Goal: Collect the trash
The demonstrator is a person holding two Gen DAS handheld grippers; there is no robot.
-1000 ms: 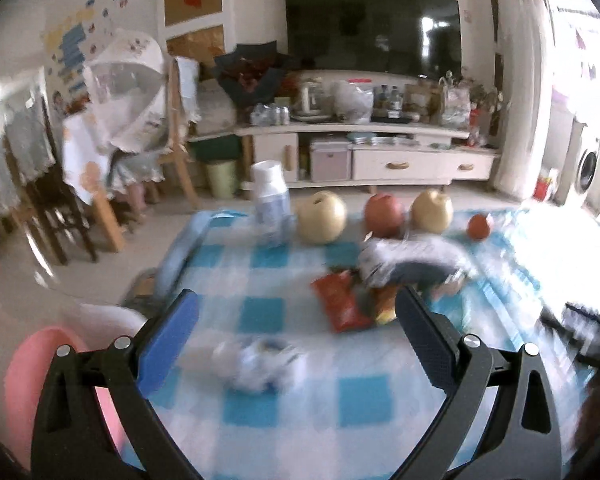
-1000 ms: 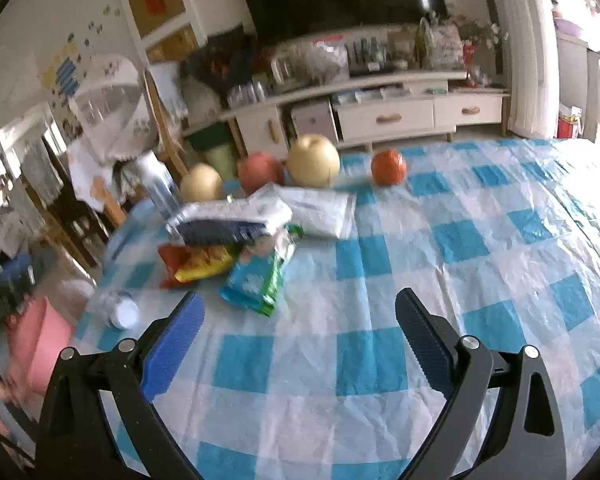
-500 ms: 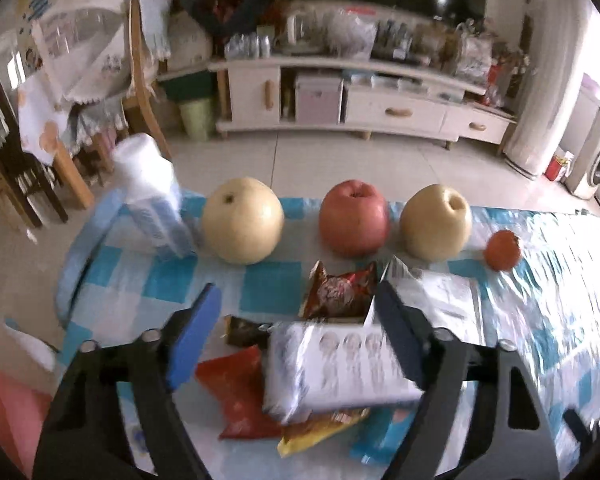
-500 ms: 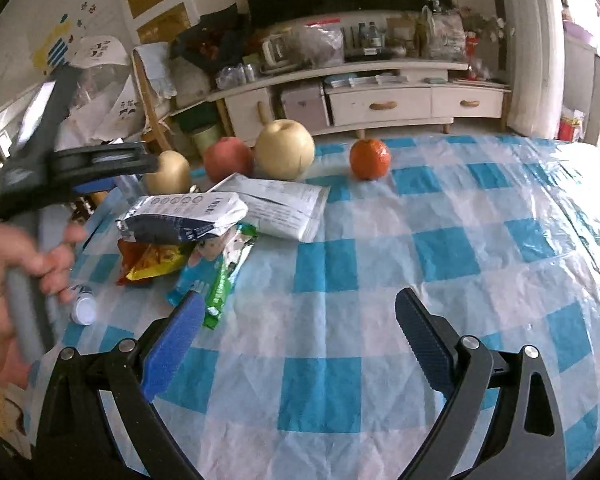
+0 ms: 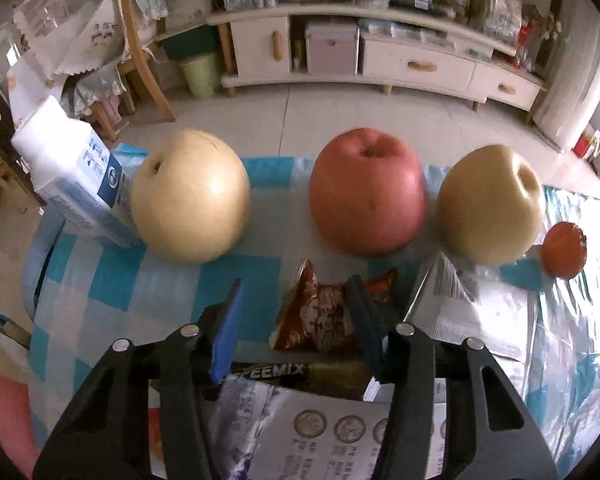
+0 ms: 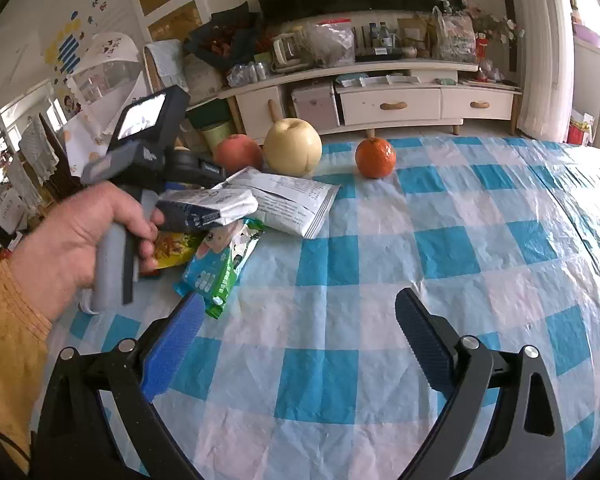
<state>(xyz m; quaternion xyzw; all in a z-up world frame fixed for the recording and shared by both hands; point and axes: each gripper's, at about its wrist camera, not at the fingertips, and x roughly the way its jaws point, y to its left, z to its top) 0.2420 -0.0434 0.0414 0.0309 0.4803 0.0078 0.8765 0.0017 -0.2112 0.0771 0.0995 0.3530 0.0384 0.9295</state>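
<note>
A pile of wrappers lies on the blue-checked tablecloth (image 6: 380, 240). My left gripper (image 5: 296, 320) is open, with its fingers on either side of a crumpled red-brown snack wrapper (image 5: 320, 316). A dark "SPEEMIX" packet (image 5: 300, 374) and a white-grey bag (image 5: 320, 432) lie just under it. In the right wrist view the left gripper's body (image 6: 152, 160) reaches over the white-grey bag (image 6: 208, 208), a flat white pouch (image 6: 292, 204), a yellow wrapper (image 6: 172, 248) and a green-blue wrapper (image 6: 220, 268). My right gripper (image 6: 300, 332) is open and empty above bare cloth.
Two pears (image 5: 190, 200) (image 5: 488, 204), a red apple (image 5: 368, 192) and a small orange (image 5: 563, 254) line the table's far edge. A white-blue carton (image 5: 72, 172) stands at the far left. A pink object (image 5: 4, 408) is beside the table's left edge.
My left gripper has moved forward and down over the pile and narrowed around the red-brown wrapper. My right gripper has stayed nearly still and open.
</note>
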